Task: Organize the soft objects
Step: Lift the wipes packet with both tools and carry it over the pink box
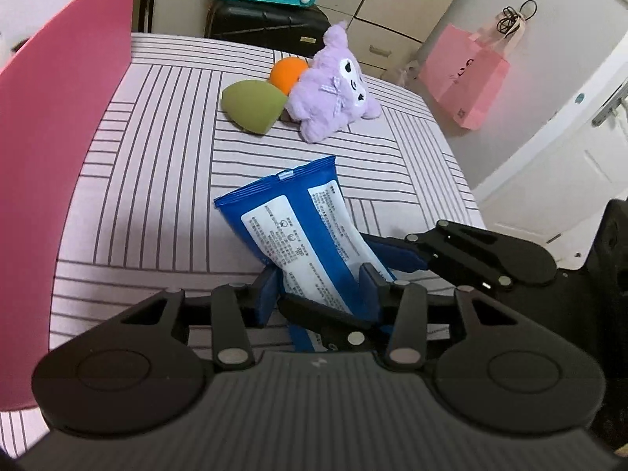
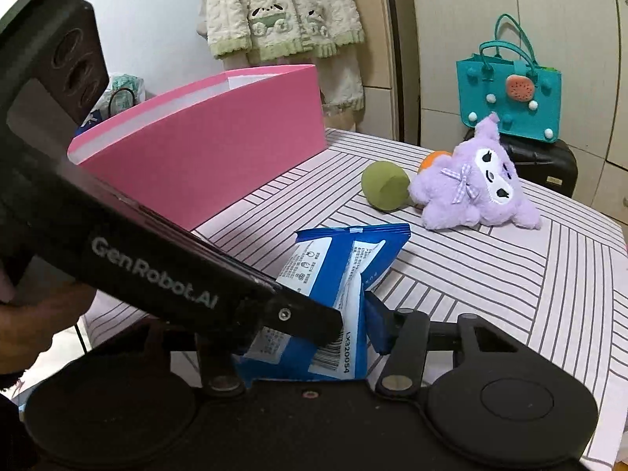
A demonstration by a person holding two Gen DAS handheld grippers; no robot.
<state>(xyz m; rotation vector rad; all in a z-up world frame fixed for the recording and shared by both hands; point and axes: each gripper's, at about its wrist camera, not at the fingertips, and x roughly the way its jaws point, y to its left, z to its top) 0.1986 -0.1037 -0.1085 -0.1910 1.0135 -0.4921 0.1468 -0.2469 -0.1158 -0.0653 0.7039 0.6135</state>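
Observation:
A blue and white wipes pack (image 1: pixel 298 227) is held just above the striped table, tilted upward. My left gripper (image 1: pixel 320 288) is shut on its lower end. My right gripper (image 2: pixel 345 325) is also shut on the pack (image 2: pixel 345 267), and its arm crosses in from the right of the left wrist view (image 1: pixel 471 251). Farther back lie a green sponge (image 1: pixel 253 105), an orange sponge (image 1: pixel 288 72) and a purple plush toy (image 1: pixel 333 86); they also show in the right wrist view as the green sponge (image 2: pixel 384 185) and plush (image 2: pixel 477 188).
A tall pink box (image 2: pixel 204 145) stands open at the left of the striped table (image 1: pixel 157 180). A teal bag (image 2: pixel 510 94) sits on a black suitcase (image 2: pixel 549 165) behind the table. A pink paper bag (image 1: pixel 467 78) hangs on the wall.

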